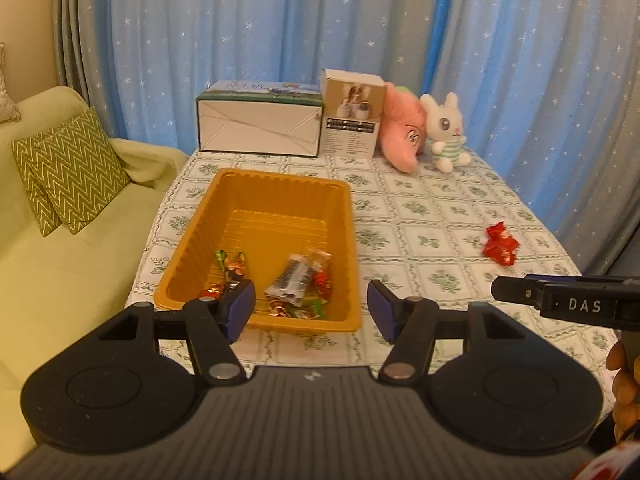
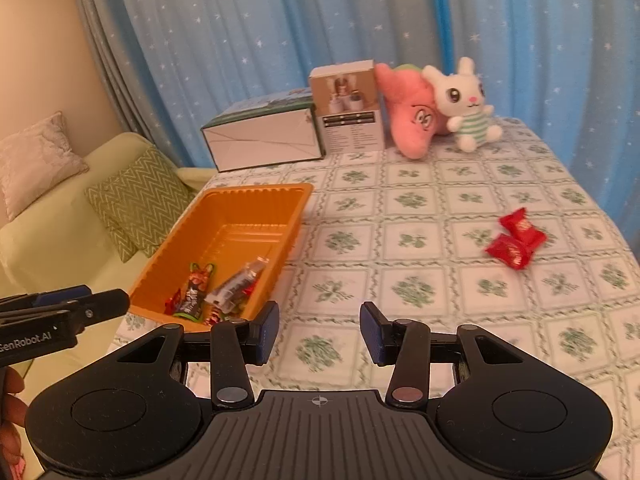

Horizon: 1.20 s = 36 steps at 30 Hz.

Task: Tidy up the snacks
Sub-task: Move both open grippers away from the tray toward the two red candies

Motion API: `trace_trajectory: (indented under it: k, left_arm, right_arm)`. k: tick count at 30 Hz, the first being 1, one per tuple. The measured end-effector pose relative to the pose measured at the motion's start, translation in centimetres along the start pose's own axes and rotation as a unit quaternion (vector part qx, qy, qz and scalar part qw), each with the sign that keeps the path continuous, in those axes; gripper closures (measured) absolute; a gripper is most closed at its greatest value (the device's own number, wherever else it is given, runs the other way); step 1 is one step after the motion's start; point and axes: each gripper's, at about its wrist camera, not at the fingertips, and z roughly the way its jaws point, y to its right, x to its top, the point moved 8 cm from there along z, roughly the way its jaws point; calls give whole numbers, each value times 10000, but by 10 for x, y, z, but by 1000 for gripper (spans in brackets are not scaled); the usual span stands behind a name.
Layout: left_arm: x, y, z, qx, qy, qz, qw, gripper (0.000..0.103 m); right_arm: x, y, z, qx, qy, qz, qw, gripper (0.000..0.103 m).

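Note:
An orange plastic tray [image 1: 276, 184] [image 2: 256, 196] sits on the left of the table and holds several wrapped snacks [image 1: 298, 280] [image 2: 224, 290] at its near end. Two red wrapped candies [image 1: 500, 243] [image 2: 516, 238] lie together on the tablecloth at the right. My left gripper [image 1: 312, 310] is open and empty, hovering over the tray's near rim. My right gripper [image 2: 320, 330] is open and empty above the tablecloth, right of the tray and well short of the red candies. It shows from the side in the left wrist view [image 1: 560, 298].
A long white box [image 1: 260, 124] [image 2: 264, 140], a small carton [image 1: 352, 120] [image 2: 348, 108], a pink plush [image 1: 402, 132] [image 2: 412, 112] and a white bunny plush [image 1: 446, 132] [image 2: 464, 100] stand at the table's back edge. A green sofa with cushions [image 1: 68, 168] [image 2: 136, 200] is at the left. Blue curtains hang behind.

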Motion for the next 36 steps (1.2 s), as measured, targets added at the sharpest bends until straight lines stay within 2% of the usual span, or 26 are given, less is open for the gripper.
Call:
trace_trajectory:
  k: [11, 21, 36]
  left_arm:
    - [-17, 53, -26, -305, -2, 102, 9995, 45]
    - [-21, 89, -23, -519, -84, 223, 9984, 45]
    - [-22, 126, -11, -764, -186, 345, 9963, 46]
  right_arm:
    - [-24, 39, -43, -324, 32, 196, 9993, 58]
    - [-36, 79, -66, -618, 58, 422, 9972, 58]
    - [-39, 112, -82, -966, 102, 507, 9940, 58]
